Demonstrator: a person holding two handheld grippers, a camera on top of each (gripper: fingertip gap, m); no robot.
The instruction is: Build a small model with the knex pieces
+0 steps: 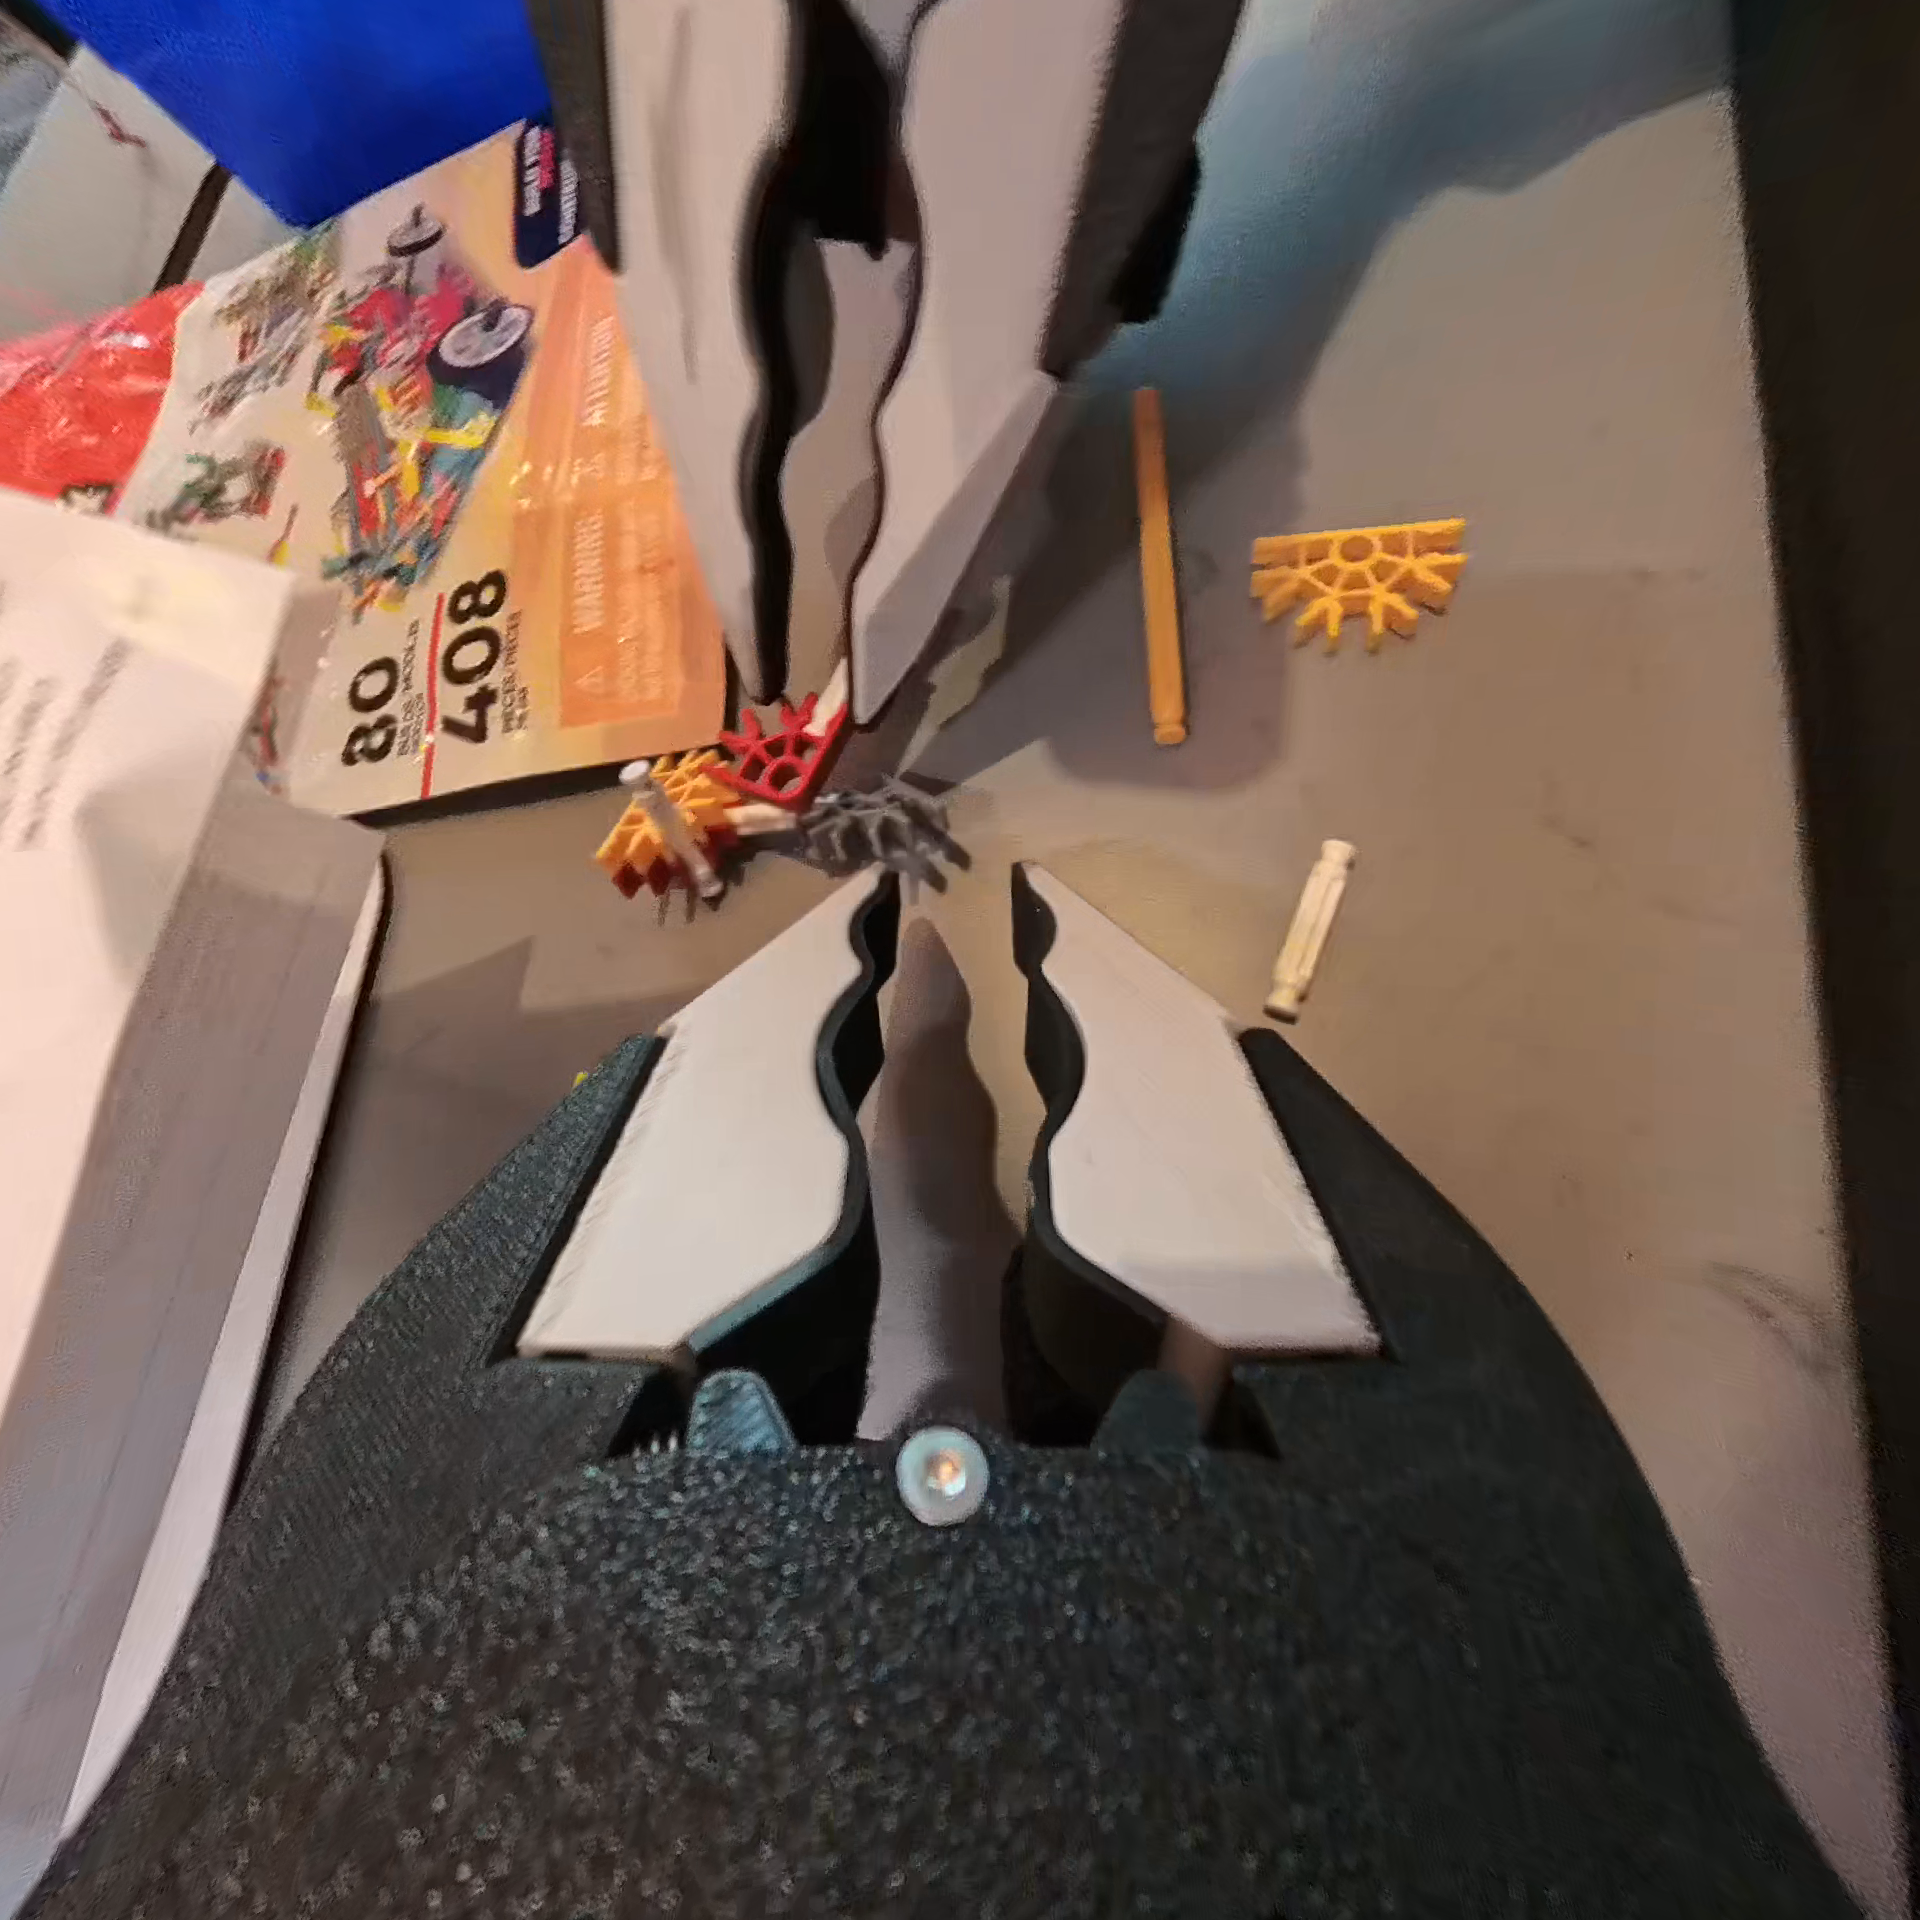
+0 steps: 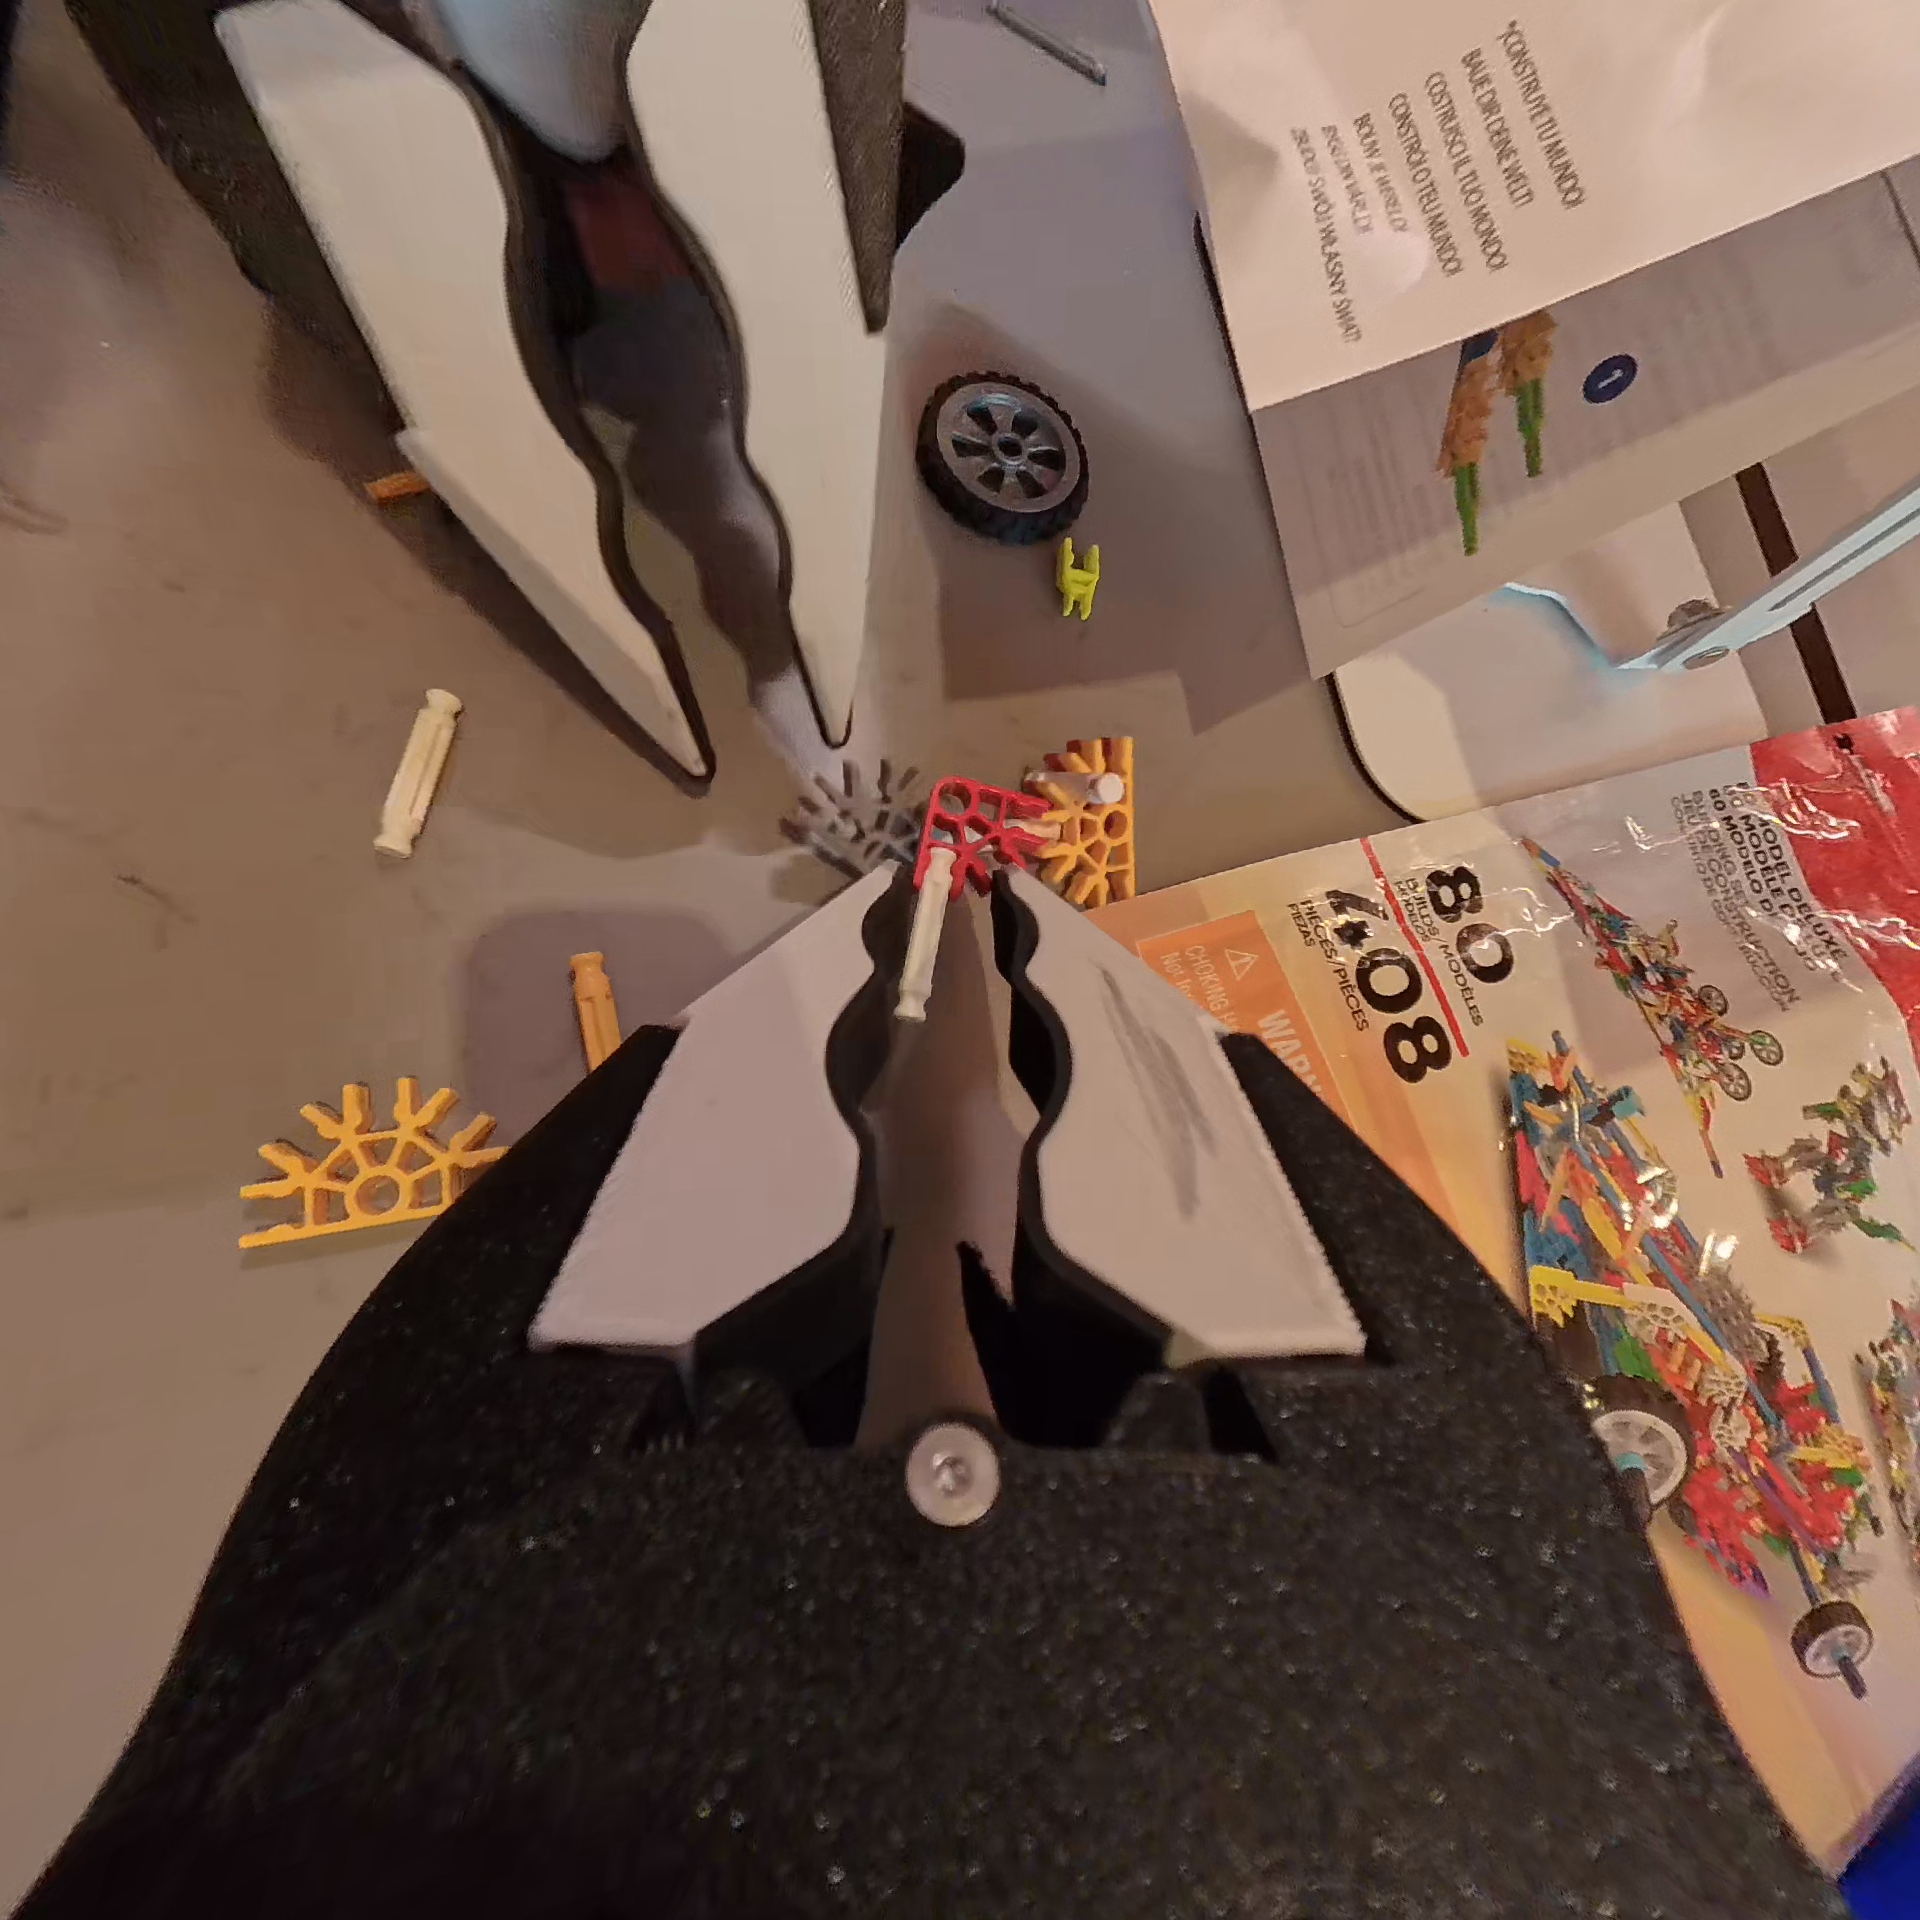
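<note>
My right gripper [image 2: 943,878] is shut on a red connector [image 2: 971,831] with a short white rod [image 2: 920,956] that runs back between the fingers. In the left wrist view it comes down from the top [image 1: 821,698], holding the red connector [image 1: 784,758] just above the table. My left gripper [image 1: 954,881] is open and empty, its tips just short of a grey spoked connector [image 1: 883,831] lying on the table. The grey connector [image 2: 852,821] lies between the two grippers, touching or next to the red one. A yellow connector with white rods [image 2: 1091,821] lies beside them.
On the grey table lie a yellow half-round connector [image 1: 1361,582], a long orange rod [image 1: 1158,561], a short white rod [image 1: 1309,930], a toy wheel [image 2: 1003,457] and a lime clip [image 2: 1075,582]. A printed parts bag [image 2: 1558,1143] and a white booklet [image 2: 1507,260] lie to one side. My hands' fingertips stand some 5 cm from each other. Between my left fingertips and the lime clip [image 2: 1075,582] there is roughly 9 cm.
</note>
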